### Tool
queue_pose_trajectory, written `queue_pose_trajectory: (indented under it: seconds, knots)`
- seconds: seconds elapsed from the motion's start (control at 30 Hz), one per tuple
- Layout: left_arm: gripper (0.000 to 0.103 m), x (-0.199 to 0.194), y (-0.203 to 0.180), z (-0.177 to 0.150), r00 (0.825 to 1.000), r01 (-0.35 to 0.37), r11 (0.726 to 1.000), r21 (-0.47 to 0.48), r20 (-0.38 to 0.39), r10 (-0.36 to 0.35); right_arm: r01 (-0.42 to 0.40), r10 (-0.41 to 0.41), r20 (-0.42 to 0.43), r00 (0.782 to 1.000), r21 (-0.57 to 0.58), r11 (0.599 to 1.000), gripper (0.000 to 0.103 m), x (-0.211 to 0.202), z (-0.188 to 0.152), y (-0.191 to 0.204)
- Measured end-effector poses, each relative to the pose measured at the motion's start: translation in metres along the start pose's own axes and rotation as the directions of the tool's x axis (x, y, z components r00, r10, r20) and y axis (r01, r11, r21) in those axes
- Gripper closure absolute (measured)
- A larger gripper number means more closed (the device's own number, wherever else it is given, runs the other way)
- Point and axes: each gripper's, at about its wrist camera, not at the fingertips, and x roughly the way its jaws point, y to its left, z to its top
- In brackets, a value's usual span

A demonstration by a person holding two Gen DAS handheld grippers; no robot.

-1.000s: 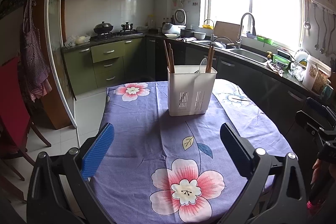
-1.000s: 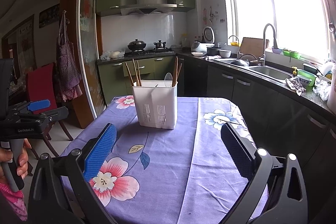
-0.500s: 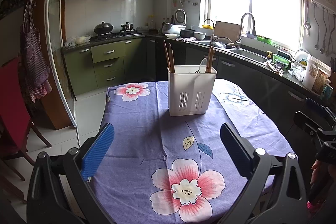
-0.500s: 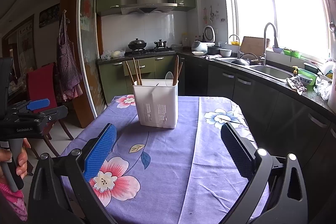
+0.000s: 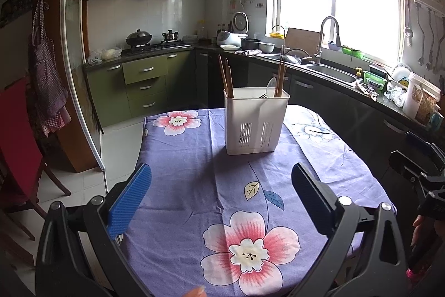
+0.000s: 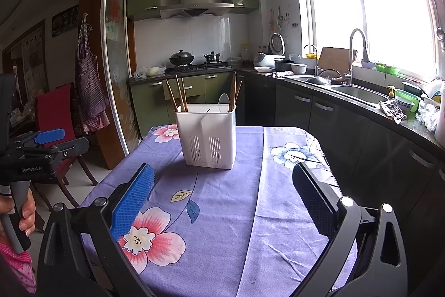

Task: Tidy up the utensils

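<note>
Left wrist: chopsticks (image 5: 225,77) stand near-upright in caddy (image 5: 256,124); both hand-held grippers (image 5: 221,192) (image 6: 222,192) spread apart.

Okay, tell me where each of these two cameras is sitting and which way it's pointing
Left wrist: rides the left gripper, open above the table's near end, facing the white utensil caddy and kitchen; the right gripper shows at the right edge.
Right wrist: rides the right gripper, also open, facing the caddy from further right; the left gripper and hand show at left.
Shared: caddy, chopsticks, floral tablecloth, sink.
</note>
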Motion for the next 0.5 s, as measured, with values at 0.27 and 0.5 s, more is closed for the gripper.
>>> queue_pose_trajectory:
  seconds: [0.27,0.5]
  knots:
    - [0.007,-0.0026,0.0026,0.0017,1.0,-0.006,1.0,-0.008,0.003,0.006,0.0,0.0,0.0,1.0,0.001,1.0,0.005,0.0012,-0.0011,0.0016]
    - [0.007,-0.0034,0.0029,0.0022,1.0,-0.024,1.0,-0.005,0.007,0.024,0.002,-0.002,-0.001,1.0,0.003,1.0,0.005,0.0014,-0.0028,0.002]
